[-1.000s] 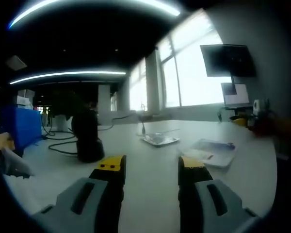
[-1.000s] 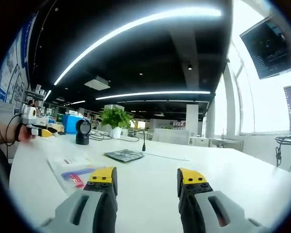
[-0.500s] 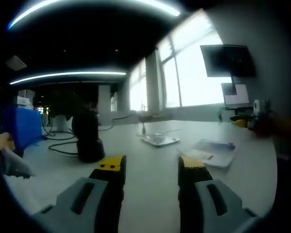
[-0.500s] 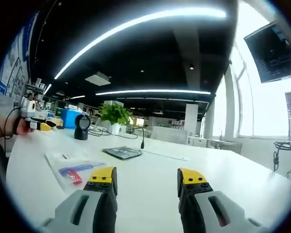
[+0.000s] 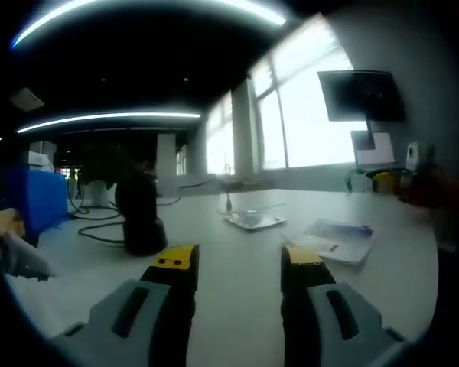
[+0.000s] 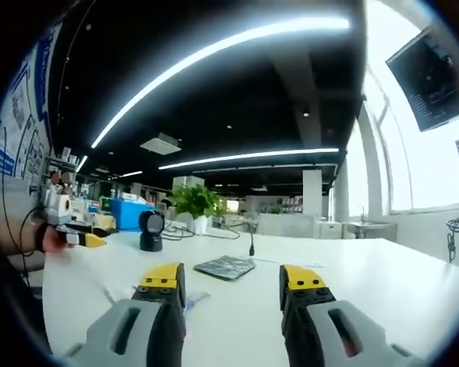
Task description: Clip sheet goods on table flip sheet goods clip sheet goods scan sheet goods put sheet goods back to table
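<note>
A clear sheet packet with blue print [image 5: 333, 238] lies flat on the white table [image 5: 237, 237], ahead and right of my left gripper [image 5: 237, 260]. That gripper is open and holds nothing, low over the table. In the right gripper view, only a corner of the same packet [image 6: 194, 297] shows beside the left jaw. My right gripper [image 6: 232, 279] is open and empty above the table [image 6: 352, 267]. Each gripper shows in the other's view, held in a hand: right gripper [image 5: 413, 170], left gripper [image 6: 70, 228].
A second flat dark packet [image 5: 251, 220] [image 6: 226, 267] lies farther out by a thin stalk microphone [image 6: 251, 245]. A black scanner on a stand [image 5: 141, 218] [image 6: 151, 229] has cables behind it. A blue box [image 5: 34, 200], a potted plant [image 6: 195, 203] and a wall monitor [image 5: 359, 95] ring the table.
The right gripper view has swung and come closer to the table, so the packet now sits mostly behind its left jaw. The left gripper view is nearly still. Both grippers stay open.
</note>
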Demonstrator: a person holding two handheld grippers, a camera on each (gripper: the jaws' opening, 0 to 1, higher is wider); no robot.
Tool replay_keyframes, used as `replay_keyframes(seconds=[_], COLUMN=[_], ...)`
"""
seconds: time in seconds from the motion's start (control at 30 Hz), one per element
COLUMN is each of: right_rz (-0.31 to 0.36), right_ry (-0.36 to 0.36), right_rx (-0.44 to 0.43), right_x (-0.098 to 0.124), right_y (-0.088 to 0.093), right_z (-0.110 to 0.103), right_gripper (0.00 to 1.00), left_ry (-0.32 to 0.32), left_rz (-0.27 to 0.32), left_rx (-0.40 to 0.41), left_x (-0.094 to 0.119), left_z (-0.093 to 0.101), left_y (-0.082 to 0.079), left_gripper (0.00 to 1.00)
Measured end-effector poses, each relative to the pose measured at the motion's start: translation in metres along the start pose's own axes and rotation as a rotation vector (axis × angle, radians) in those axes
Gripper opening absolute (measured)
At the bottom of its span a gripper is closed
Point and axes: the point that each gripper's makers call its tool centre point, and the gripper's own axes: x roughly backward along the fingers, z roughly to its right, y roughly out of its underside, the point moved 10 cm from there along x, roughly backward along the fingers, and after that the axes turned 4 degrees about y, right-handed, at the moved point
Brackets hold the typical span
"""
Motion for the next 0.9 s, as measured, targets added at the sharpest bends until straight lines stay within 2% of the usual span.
replay_keyframes(seconds=[0.27,0.4,0.6,0.67,0.8,0.9], right_rz=[0.012,-0.002,-0.054,-0.067,-0.081,-0.112], right_ry=[-0.107,-0.165,-0.247,-0.258,-0.287,-0.314], right_rx=[0.052,0.096,0.149,0.179,0.170,0.222], right_x=[-0.009,-0.014,-0.024,-0.026,-0.030,-0.035], right_y=[-0.015,-0.017,-0.010,-0.009,-0.002,0.005], right_z=[-0.031,-0.052,-0.081,-0.090,-0.099,-0.111], right_gripper=[0.48,0.49,0.47,0.46,0.46,0.43], left_ry=[-0.003,-0.003,-0.001,-0.001,0.003,0.004], left_rz=[0.000,-0.001,0.002,-0.001,-0.001,-0.001], left_rx=[-0.003,-0.003,-0.005,-0.007,-0.009,-0.009], left_x=[0.001,0.001,0.001,0.001,0.001,0.001], left_z=[0.000,0.000,0.001,0.001,0.001,0.001], left_y=[0.000,0.000,-0.001,0.000,0.000,0.000], left_gripper=[0.35,0.35,0.35,0.35,0.35,0.35])
